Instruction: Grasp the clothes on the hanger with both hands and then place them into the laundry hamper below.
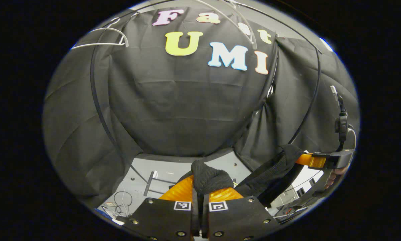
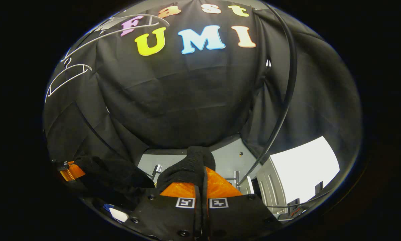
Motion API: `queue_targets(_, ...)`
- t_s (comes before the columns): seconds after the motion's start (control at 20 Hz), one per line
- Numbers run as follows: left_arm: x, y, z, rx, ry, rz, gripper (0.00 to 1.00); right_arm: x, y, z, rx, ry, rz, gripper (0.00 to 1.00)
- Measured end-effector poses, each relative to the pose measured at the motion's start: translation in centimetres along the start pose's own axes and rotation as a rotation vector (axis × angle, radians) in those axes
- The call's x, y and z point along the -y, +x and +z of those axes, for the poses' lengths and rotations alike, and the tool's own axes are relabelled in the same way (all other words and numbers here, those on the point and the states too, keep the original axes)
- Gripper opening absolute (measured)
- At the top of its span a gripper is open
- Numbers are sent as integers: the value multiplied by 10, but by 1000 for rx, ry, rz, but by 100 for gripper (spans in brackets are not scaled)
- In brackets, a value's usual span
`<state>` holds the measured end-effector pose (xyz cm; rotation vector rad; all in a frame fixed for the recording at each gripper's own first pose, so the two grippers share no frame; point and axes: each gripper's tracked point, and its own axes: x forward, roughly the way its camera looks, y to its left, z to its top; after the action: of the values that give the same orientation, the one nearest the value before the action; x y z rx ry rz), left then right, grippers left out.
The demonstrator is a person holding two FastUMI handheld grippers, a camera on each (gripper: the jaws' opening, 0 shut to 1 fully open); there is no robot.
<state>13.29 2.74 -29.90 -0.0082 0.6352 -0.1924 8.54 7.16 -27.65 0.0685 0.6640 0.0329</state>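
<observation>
A black knitted garment (image 1: 209, 179) bunches up between the fingers of my left gripper (image 1: 200, 192), which is shut on it. From there the cloth stretches right and up to the other gripper (image 1: 316, 160), held by a hand at the right edge of the left gripper view. In the right gripper view my right gripper (image 2: 202, 185) is shut on another fold of the same garment (image 2: 190, 167). The cloth sags left toward the far gripper (image 2: 70, 170). Bare white hangers (image 1: 103, 38) (image 2: 70, 75) hang high on the left.
A black rail frame (image 1: 98, 110) (image 2: 287, 90) curves in front of the booth's black cloth wall. Grey floor (image 1: 173, 169) lies below, with a metal bracket (image 1: 149, 182) and loose cables (image 1: 123, 201). A bright opening (image 2: 304, 167) shows at lower right of the right gripper view.
</observation>
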Motion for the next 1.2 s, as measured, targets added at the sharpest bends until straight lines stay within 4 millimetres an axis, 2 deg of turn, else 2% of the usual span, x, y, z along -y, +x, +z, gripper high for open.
queue_targets(0.15,-1,13,-8,-32,9,6,4,1,15,-18,-50,3,-4,2)
queue_targets(0.4,-1,37,-38,-102,-13,20,3,0,36,-46,-137,22,-10,0)
queue_targets(0.45,0,43,-44,-113,-13,18,4,-1,39,-50,-153,23,-12,3)
queue_targets(0.65,0,55,-62,-141,-17,38,4,-2,47,-62,-196,29,-30,3)
queue_targets(0.9,-6,55,-72,-165,-12,73,5,-2,51,-67,-223,9,-18,6)
queue_targets(0.95,-8,54,-74,-171,-6,78,5,-2,50,-68,-229,6,-16,9)
queue_targets(1.05,-7,53,-78,-184,-5,80,5,-2,50,-69,-240,-1,-14,9)
queue_targets(1.1,-7,53,-80,-189,-9,82,7,-3,49,-71,-250,-5,-8,6)
queue_targets(1.2,-3,56,-85,-199,-31,69,4,-3,46,-72,-266,-15,1,9)
